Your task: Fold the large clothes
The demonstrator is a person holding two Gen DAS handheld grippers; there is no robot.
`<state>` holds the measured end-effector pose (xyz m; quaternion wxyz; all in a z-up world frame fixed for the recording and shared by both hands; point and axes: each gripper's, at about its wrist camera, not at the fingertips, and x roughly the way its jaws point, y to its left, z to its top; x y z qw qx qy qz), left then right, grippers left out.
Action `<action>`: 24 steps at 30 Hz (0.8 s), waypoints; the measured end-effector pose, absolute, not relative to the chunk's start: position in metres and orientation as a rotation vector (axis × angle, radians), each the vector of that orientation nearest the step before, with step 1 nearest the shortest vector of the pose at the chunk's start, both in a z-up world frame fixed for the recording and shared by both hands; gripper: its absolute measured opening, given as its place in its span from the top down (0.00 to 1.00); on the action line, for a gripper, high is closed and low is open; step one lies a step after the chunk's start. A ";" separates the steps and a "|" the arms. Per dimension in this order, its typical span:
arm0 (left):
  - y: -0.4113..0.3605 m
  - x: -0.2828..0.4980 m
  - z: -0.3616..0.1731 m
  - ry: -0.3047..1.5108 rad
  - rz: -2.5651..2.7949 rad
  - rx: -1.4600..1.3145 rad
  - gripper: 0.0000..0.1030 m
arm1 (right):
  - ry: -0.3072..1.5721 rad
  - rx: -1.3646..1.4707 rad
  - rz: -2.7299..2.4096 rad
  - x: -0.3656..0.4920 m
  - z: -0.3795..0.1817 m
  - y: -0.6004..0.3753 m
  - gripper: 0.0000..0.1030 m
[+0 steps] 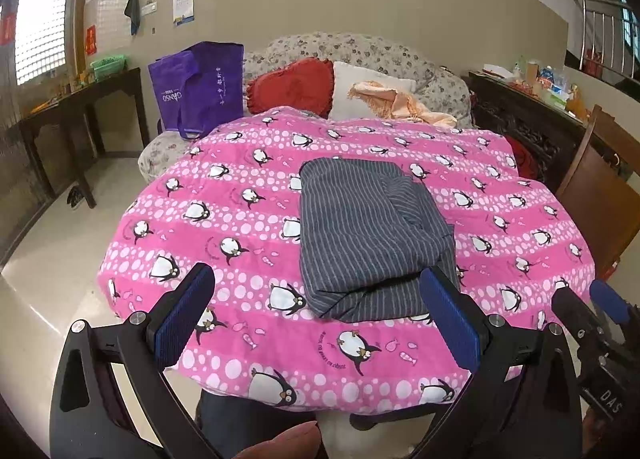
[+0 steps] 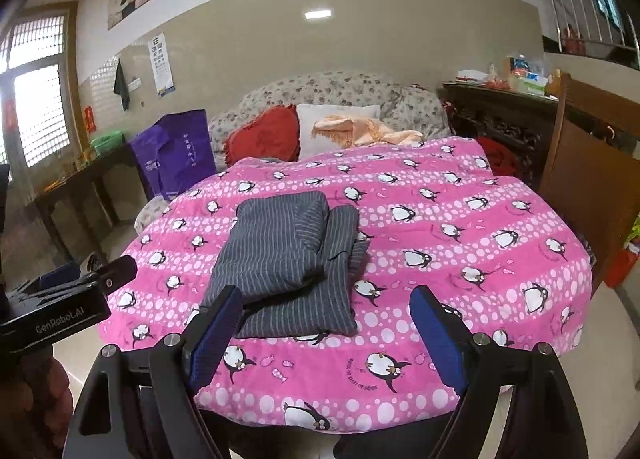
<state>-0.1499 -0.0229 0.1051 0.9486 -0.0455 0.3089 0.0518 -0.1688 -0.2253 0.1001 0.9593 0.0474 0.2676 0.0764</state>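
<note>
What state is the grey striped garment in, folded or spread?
Folded: the striped garment lies as a compact layered bundle on the pink quilt.

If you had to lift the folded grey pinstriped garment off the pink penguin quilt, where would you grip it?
Probably the near folded edge of the grey pinstriped garment, coming in low from the front. There the layers stack thick and overhang slightly toward both open grippers, left gripper and right gripper; a pinch there should catch the layers together.
</note>
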 end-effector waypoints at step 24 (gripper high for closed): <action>-0.028 -0.156 0.081 0.659 0.097 -0.099 0.00 | 0.579 0.109 0.141 -0.174 0.077 -0.230 0.18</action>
